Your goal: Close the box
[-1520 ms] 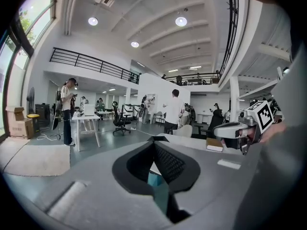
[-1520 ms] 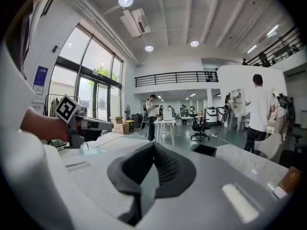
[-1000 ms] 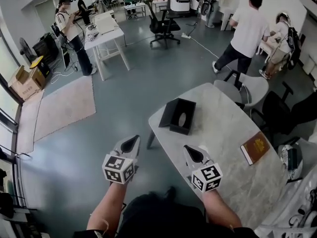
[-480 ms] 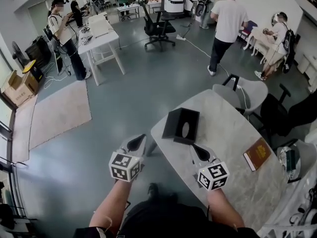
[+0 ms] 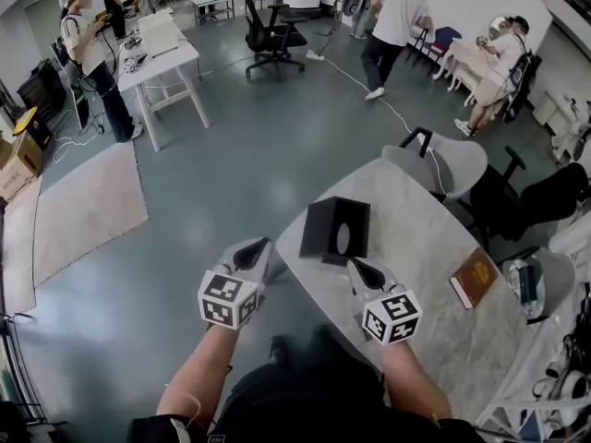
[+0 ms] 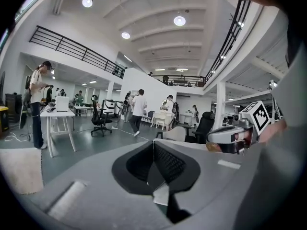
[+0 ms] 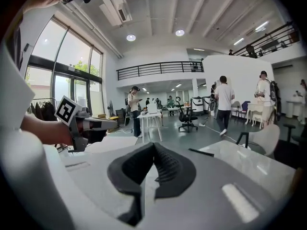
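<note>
Head view: the black box (image 5: 335, 229) sits at the near left end of the pale tabletop (image 5: 420, 252), well apart from a brown book (image 5: 474, 278) lying further right.
Box state: a flat dark panel seems to lie open beside a body with an oval opening. I judge the box not yet closed, though the lid's exact pose is hard to make out.
Left gripper (image 5: 250, 254): jaws together with nothing between them. It hangs over the floor (image 5: 185, 183) just off the tabletop's edge, near the box's left side and not touching it.
Right gripper (image 5: 363, 270): jaws together and empty. It is above the tabletop with its tip just beside the box's near edge, and no contact shows.
Done so far: only the approach, by my reading. Nothing on the box looks handled yet.
Still to do: bring a closed tip under or against the open panel, swing it over the body, and press it down flush, with the other gripper steadying the box if it slides.
Changed since earlier: the tabletop and box now lie closer beneath both grippers. The right tip stood clearly apart from the box a second ago and is now beside it. Both pairs of jaws were together then too. The person in a white shirt (image 5: 399, 12) has walked further away across the room.
</note>
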`<state>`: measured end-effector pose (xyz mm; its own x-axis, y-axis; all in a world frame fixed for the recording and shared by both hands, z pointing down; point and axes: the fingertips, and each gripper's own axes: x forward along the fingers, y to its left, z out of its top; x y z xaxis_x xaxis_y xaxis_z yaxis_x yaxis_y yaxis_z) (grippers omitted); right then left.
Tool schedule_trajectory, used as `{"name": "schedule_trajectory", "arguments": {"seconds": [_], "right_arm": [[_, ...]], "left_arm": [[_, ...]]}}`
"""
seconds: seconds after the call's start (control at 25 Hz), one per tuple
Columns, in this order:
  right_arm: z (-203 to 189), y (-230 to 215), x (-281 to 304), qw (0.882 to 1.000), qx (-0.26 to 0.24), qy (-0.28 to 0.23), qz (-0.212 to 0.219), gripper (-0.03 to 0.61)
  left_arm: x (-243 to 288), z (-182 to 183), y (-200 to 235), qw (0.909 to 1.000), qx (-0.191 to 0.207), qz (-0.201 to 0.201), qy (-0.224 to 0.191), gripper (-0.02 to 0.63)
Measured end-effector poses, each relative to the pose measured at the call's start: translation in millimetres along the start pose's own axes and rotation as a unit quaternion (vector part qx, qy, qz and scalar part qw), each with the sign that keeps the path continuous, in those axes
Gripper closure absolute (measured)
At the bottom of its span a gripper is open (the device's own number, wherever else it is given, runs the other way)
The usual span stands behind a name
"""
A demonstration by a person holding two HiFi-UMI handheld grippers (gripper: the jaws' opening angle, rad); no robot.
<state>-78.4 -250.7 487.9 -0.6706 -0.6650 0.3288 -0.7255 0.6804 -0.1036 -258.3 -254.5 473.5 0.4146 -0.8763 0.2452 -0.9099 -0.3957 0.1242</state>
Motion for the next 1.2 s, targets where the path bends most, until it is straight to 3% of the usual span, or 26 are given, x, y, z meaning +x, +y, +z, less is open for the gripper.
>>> {"name": "schedule_trajectory", "arguments": {"seconds": [0.36,0.48,0.84,0.96,1.2], "right_arm": [[-19,-44,47,0.999,0.023,0.027,-0.018,0.577],[-26,-64,58,0.999,0.032,0.035,-0.020,0.577],[-54,-94,78,0.996,0.066,0.059,-0.029,0.575],[-67,-101,78,0.994,0.075,0.078,-0.030,0.511],[-96,-120,81,0.988,0.090,0.113,-0.055,0.471]], "left_arm": [[63,-54,2,0.9964,0.002,-0.038,0.076,0.600],[88,-70,-6,0.9940,0.000,-0.052,0.097,0.527],[135,-131,-24,0.9834,0.042,-0.077,0.159,0.485],[146,-148,-34,0.9802,0.045,-0.079,0.176,0.469],[167,-185,-30,0.9709,0.067,-0.062,0.222,0.465]]}}
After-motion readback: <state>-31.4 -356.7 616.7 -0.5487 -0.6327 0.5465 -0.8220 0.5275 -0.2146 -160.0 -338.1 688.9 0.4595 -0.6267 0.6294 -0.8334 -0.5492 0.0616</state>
